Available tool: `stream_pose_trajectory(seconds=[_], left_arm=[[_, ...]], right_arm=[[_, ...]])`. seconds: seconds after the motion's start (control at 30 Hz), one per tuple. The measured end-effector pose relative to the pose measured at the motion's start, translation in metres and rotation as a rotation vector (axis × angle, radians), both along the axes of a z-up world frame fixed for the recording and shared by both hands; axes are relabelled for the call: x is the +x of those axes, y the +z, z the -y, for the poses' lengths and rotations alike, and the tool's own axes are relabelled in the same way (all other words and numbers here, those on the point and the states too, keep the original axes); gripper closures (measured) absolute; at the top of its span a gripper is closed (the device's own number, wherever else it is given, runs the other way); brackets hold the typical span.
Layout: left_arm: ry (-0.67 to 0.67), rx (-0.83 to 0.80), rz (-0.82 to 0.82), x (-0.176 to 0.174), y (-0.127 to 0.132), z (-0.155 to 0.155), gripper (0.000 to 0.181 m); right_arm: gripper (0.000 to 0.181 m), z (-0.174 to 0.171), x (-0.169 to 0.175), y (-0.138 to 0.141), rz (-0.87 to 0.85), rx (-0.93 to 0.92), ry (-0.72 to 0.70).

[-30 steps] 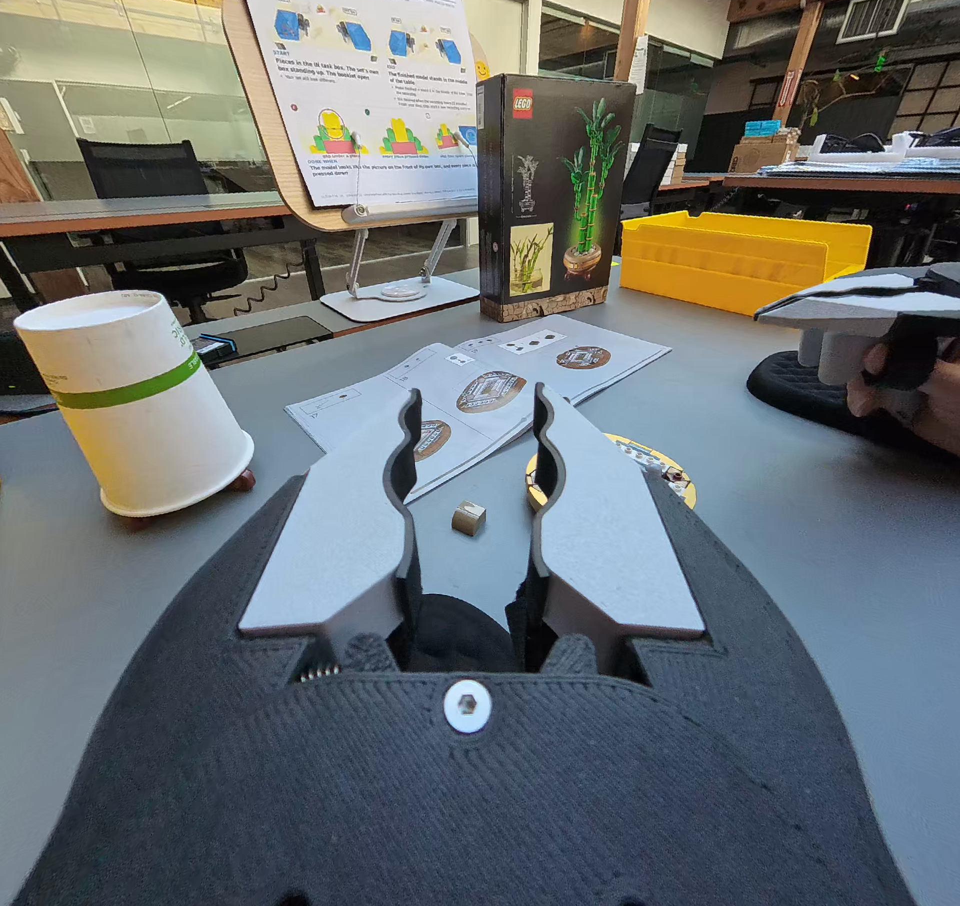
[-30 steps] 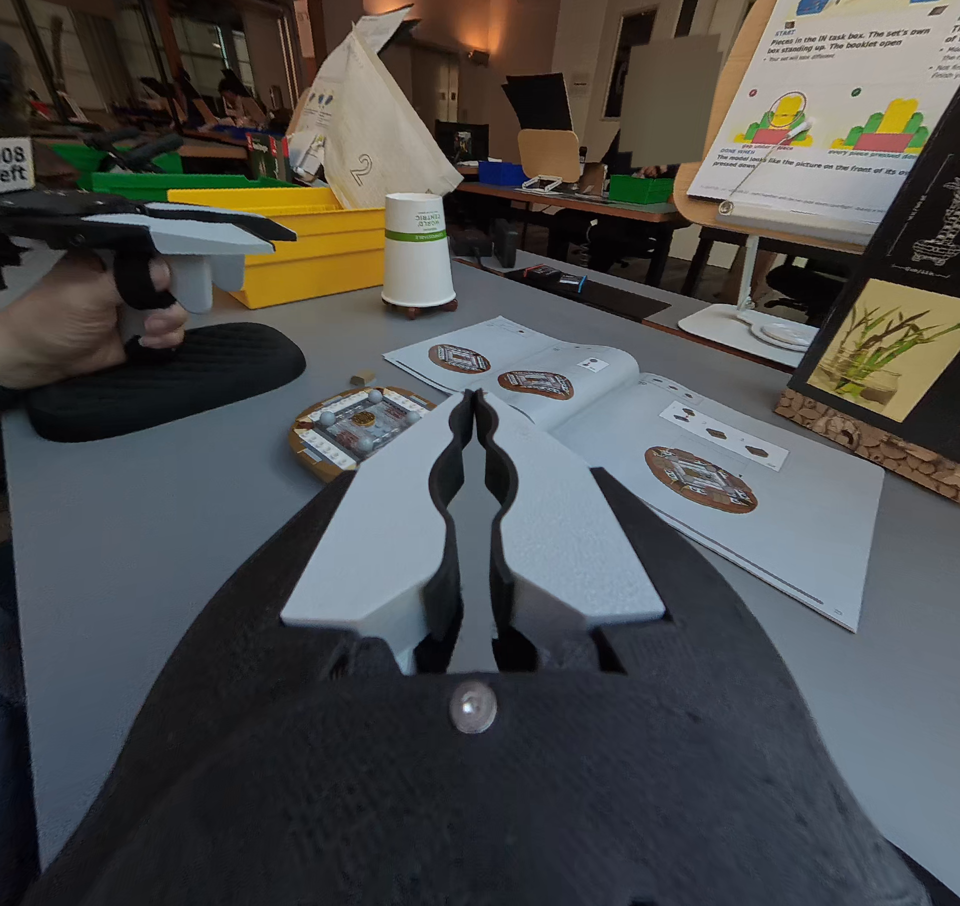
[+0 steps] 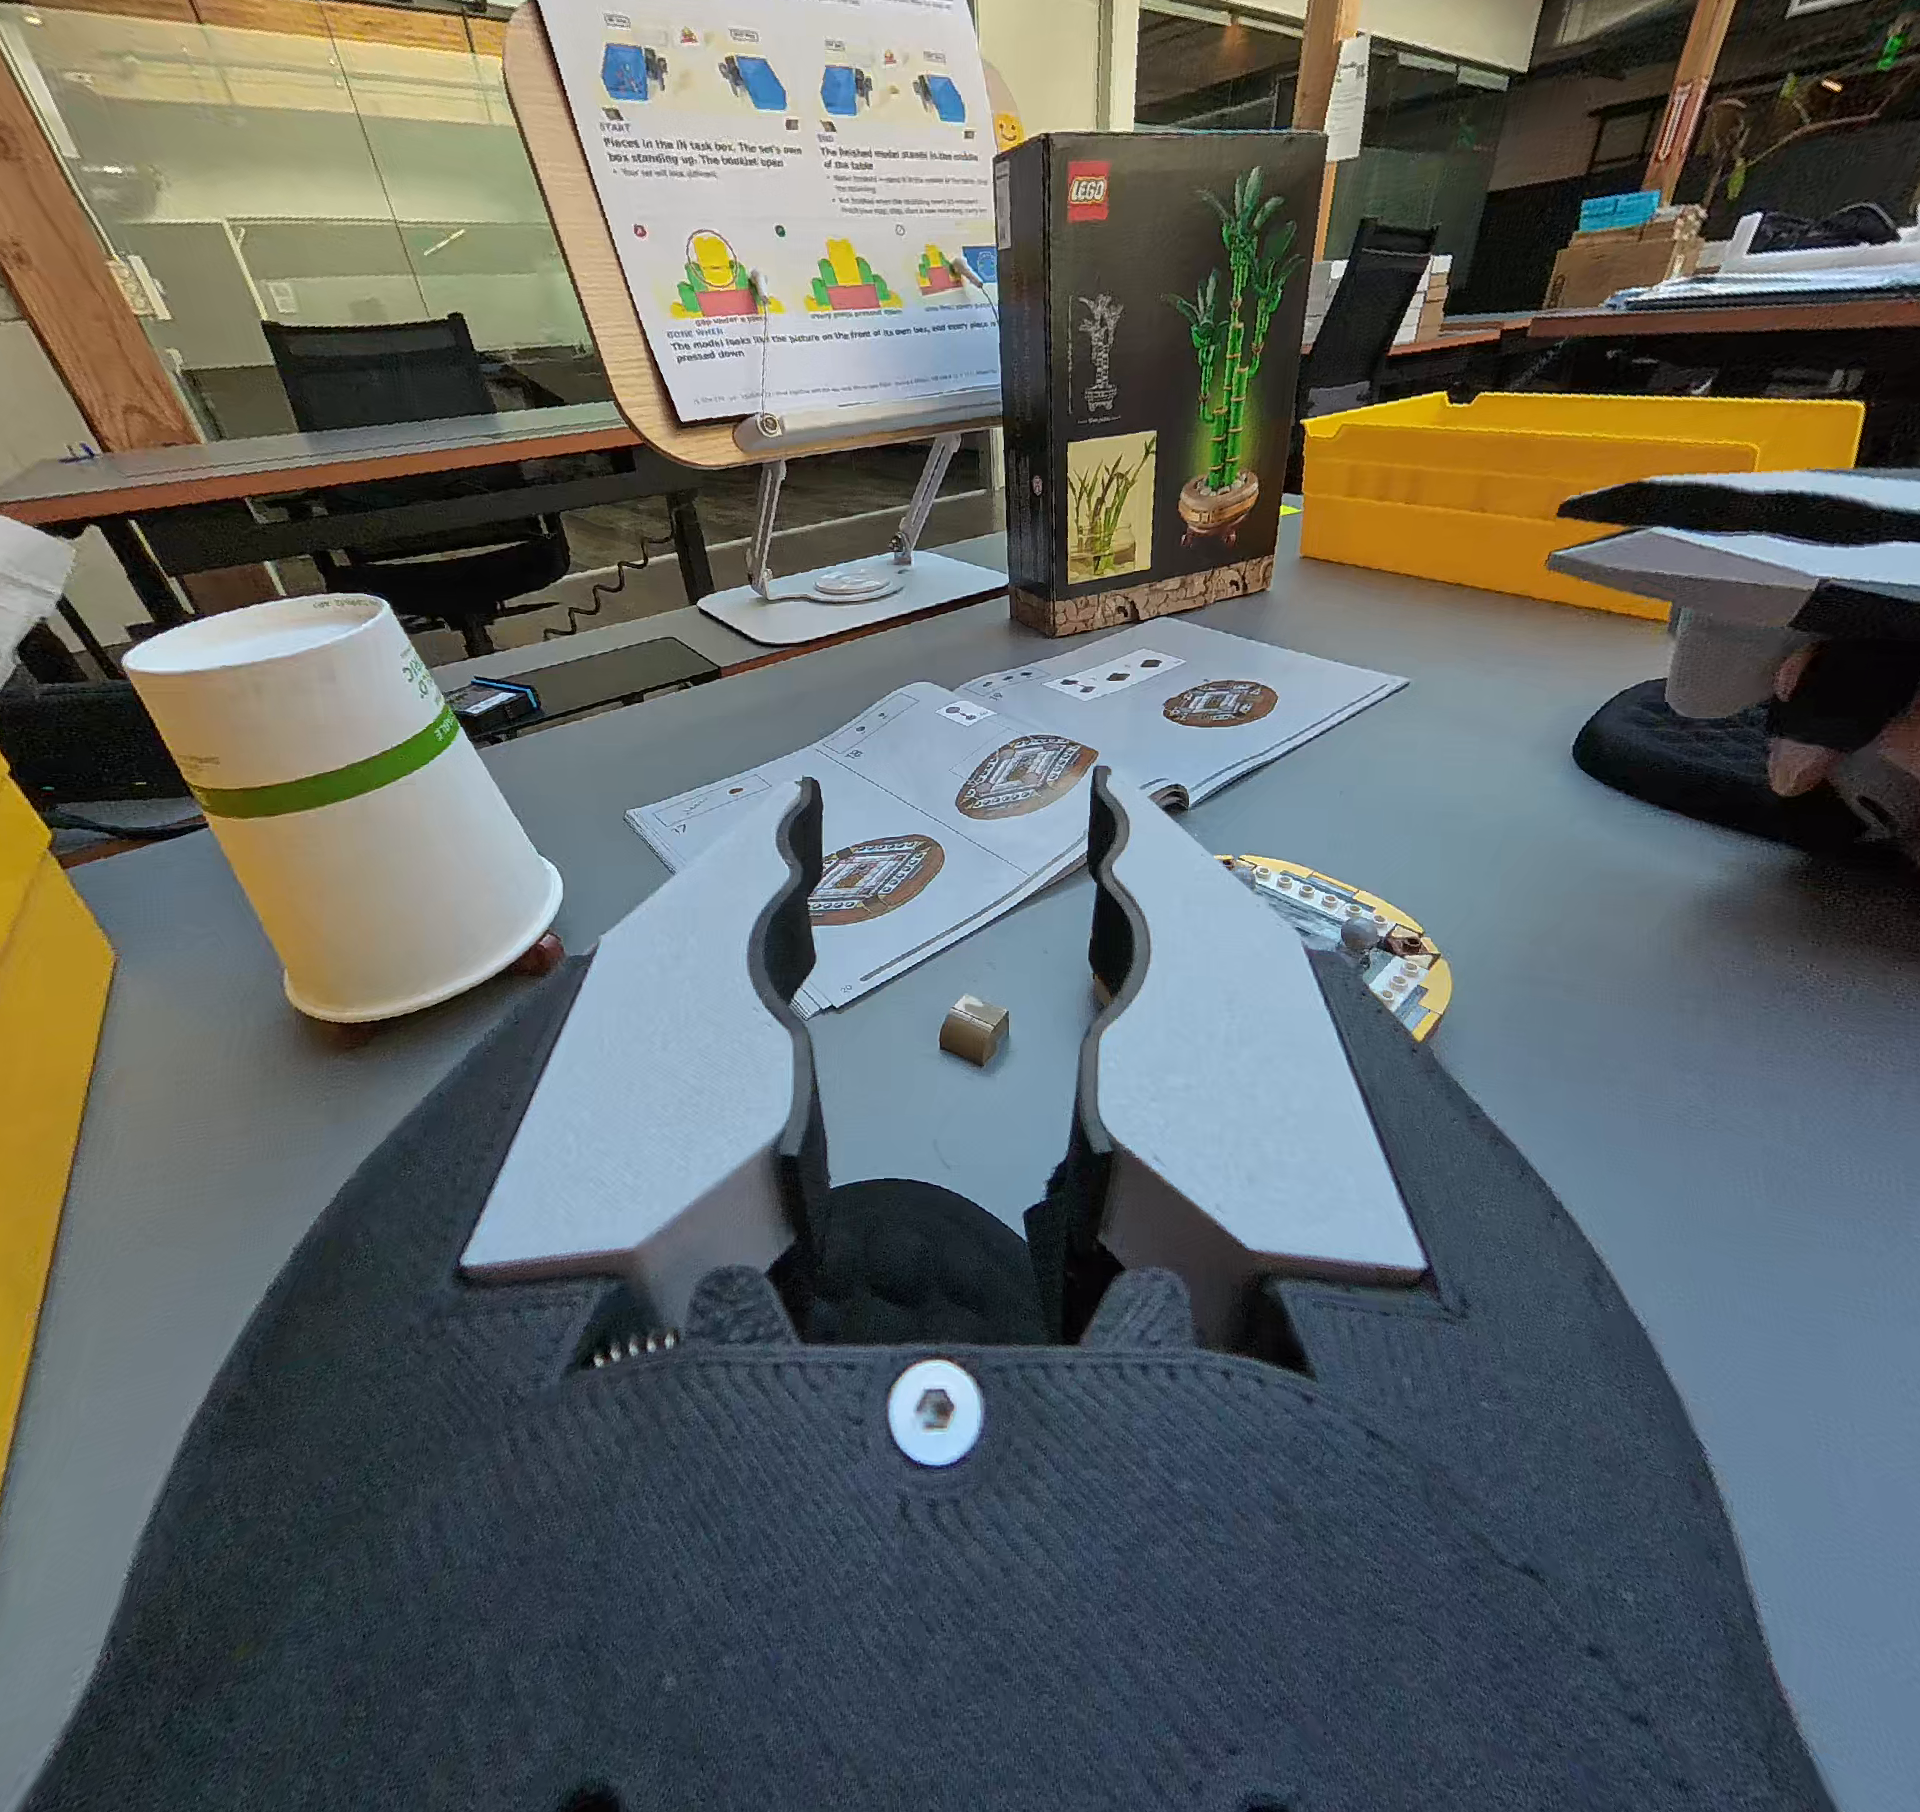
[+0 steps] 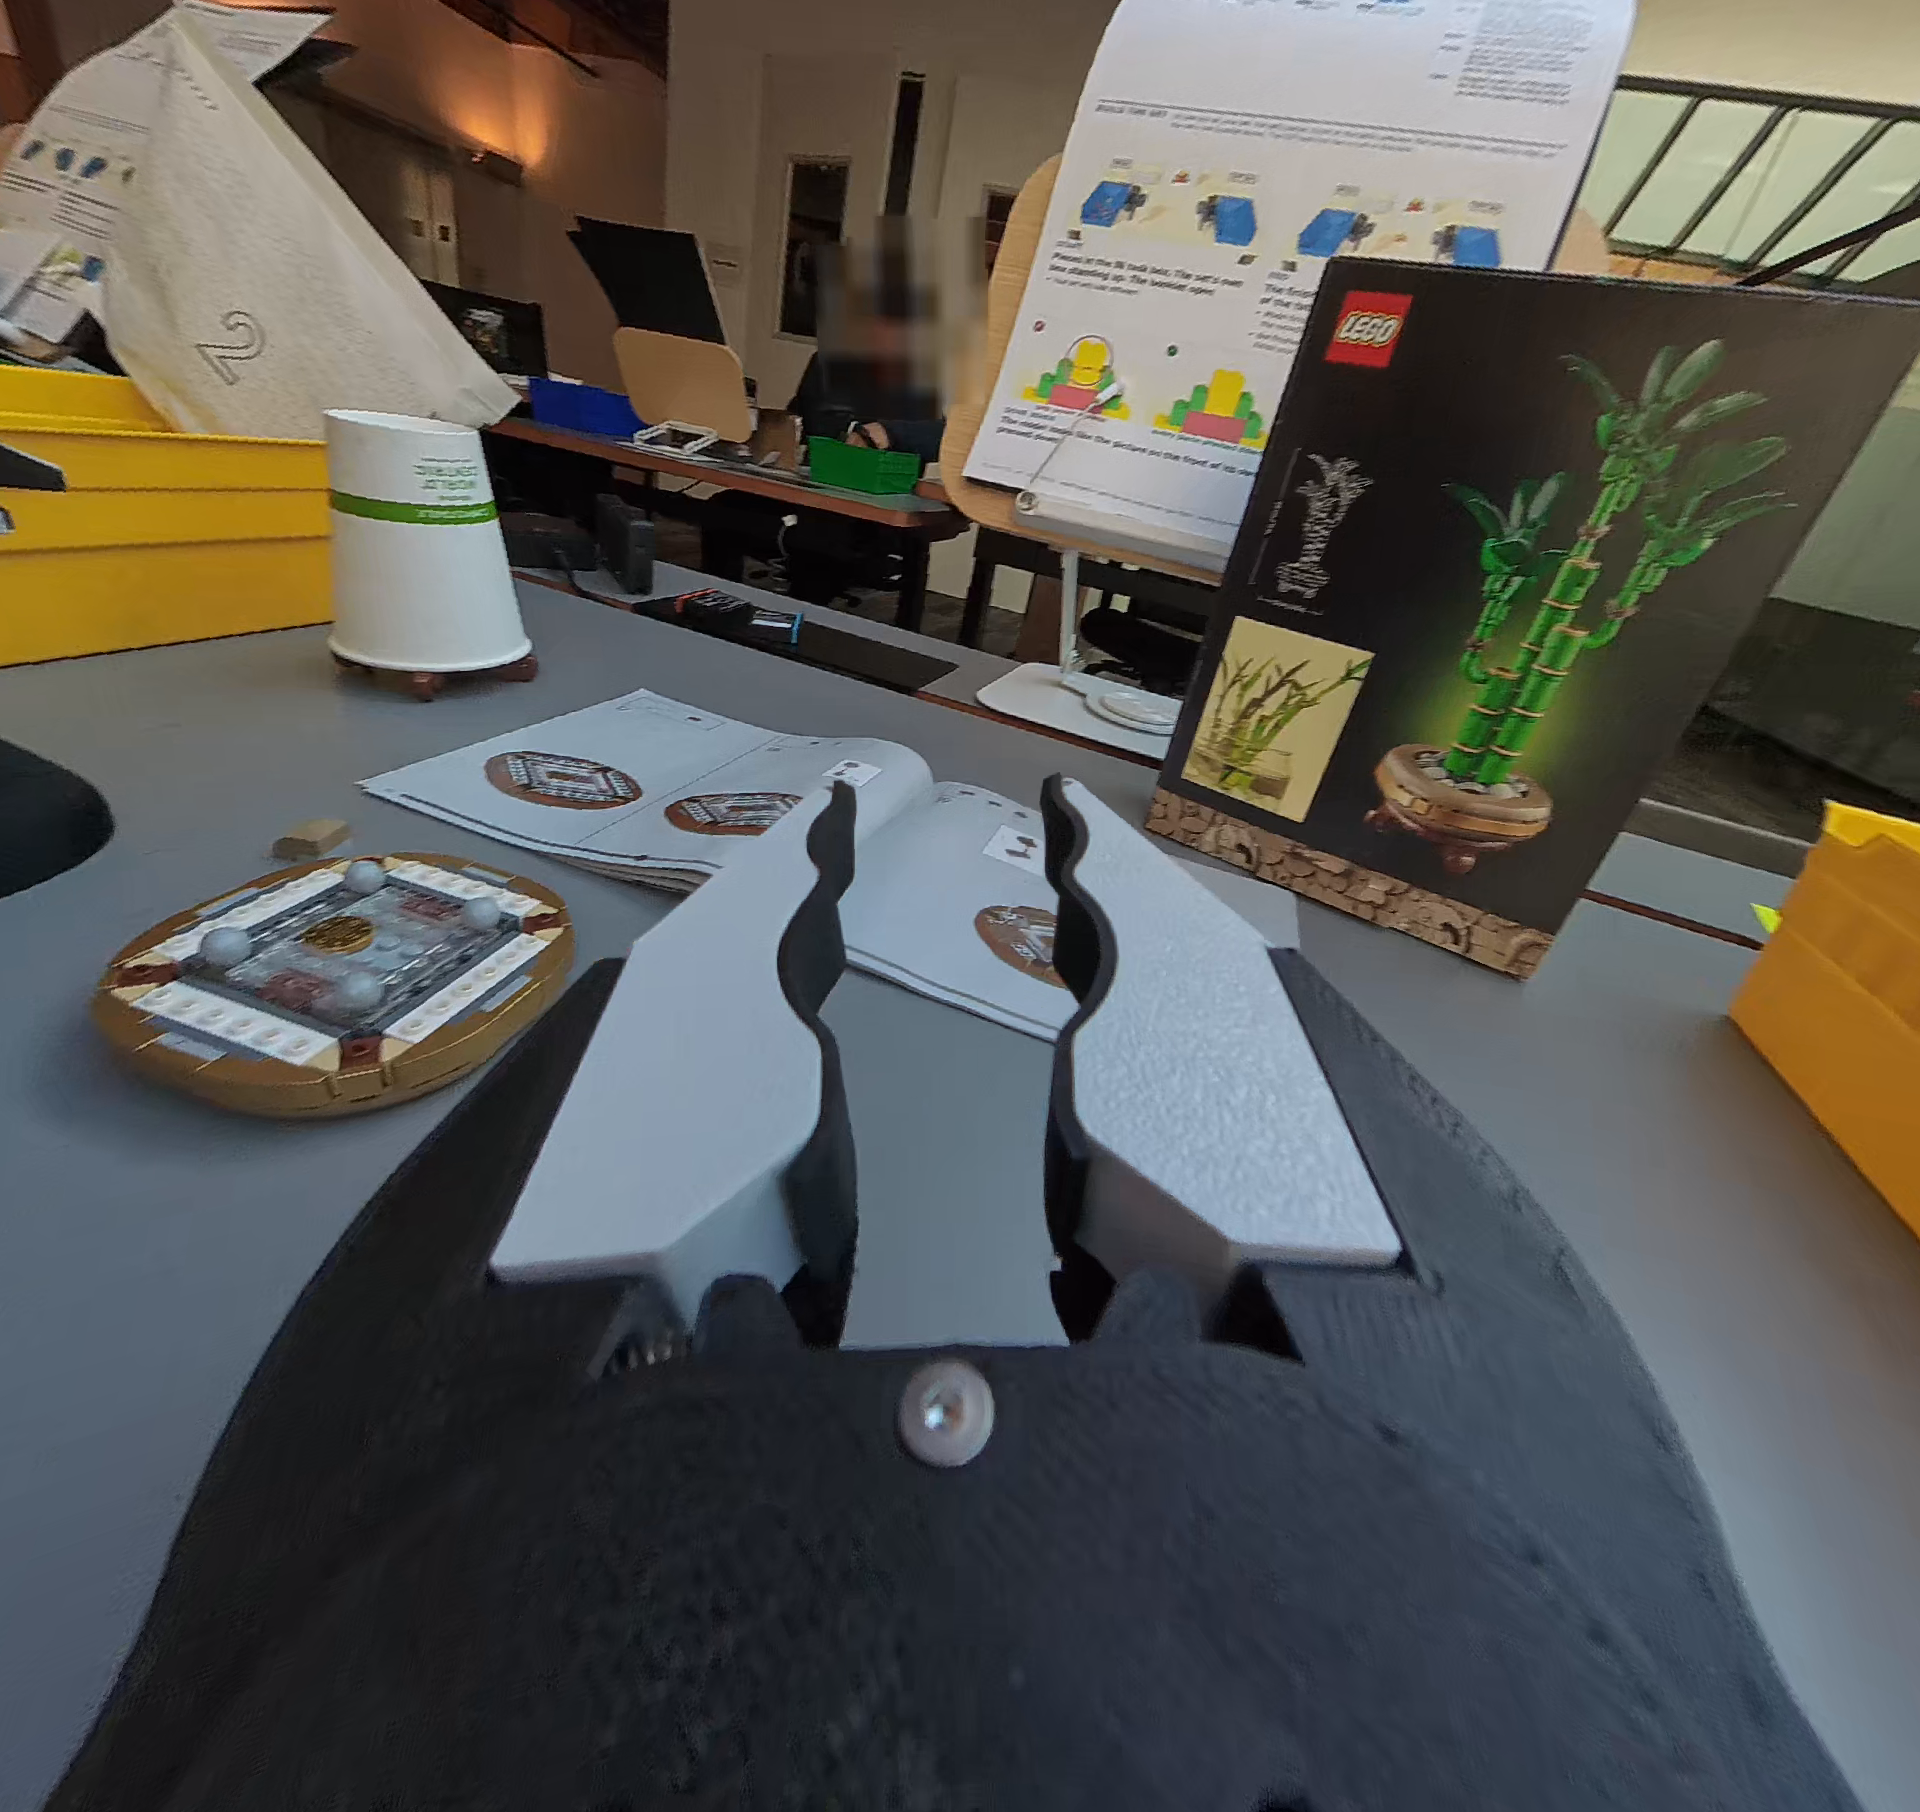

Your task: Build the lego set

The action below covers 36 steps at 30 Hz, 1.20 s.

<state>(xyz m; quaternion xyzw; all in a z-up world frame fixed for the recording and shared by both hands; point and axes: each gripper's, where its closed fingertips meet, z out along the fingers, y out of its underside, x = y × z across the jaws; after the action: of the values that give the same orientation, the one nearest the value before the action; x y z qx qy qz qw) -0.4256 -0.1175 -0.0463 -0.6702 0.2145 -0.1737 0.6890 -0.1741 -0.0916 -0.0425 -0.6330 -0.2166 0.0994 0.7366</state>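
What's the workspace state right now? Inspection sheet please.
Surface: grey table, flat.
Job's things: round lego base partly built; loose tan brick beside it; open booklet; set box upright.
Clutter: upturned paper cup sitting over small brown pieces; yellow bins.
Grippers: left tool open, brick ahead between its fingers; right tool open, empty.
Cables: coiled cord behind the table.
Surroundings: instruction sheet on stand; desks, person beyond.
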Motion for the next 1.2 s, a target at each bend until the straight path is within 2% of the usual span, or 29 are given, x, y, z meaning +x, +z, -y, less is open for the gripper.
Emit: stream_pose_trajectory(seconds=[0.1,0.23,0.43,0.73,0.87,1.03,1.2], left_arm=[[0.003,0.003,-0.032,0.003,-0.002,0.0,0.13],[0.012,-0.002,-0.037,0.002,-0.003,-0.003,0.129],[0.052,0.001,0.039,-0.01,0.003,-0.005,0.132],[0.034,-0.003,0.014,-0.005,0.0,-0.004,0.133],[0.041,-0.006,0.05,-0.01,0.002,-0.005,0.133],[0.029,0.005,0.134,-0.017,0.009,-0.002,0.134],[-0.01,0.034,0.093,-0.009,0.009,0.005,0.136]], right_arm=[[0.141,-0.003,0.004,0.0,0.026,0.018,-0.045],[0.14,-0.004,-0.001,-0.002,0.038,0.008,-0.013],[0.14,0.0,-0.002,0.0,-0.015,0.004,0.036],[0.139,0.006,-0.005,-0.002,-0.074,-0.031,0.098],[0.139,0.009,-0.006,-0.003,-0.08,-0.039,0.118],[0.138,0.016,-0.014,-0.009,-0.041,-0.06,0.154],[0.139,0.019,-0.025,-0.017,0.041,-0.067,0.179]])
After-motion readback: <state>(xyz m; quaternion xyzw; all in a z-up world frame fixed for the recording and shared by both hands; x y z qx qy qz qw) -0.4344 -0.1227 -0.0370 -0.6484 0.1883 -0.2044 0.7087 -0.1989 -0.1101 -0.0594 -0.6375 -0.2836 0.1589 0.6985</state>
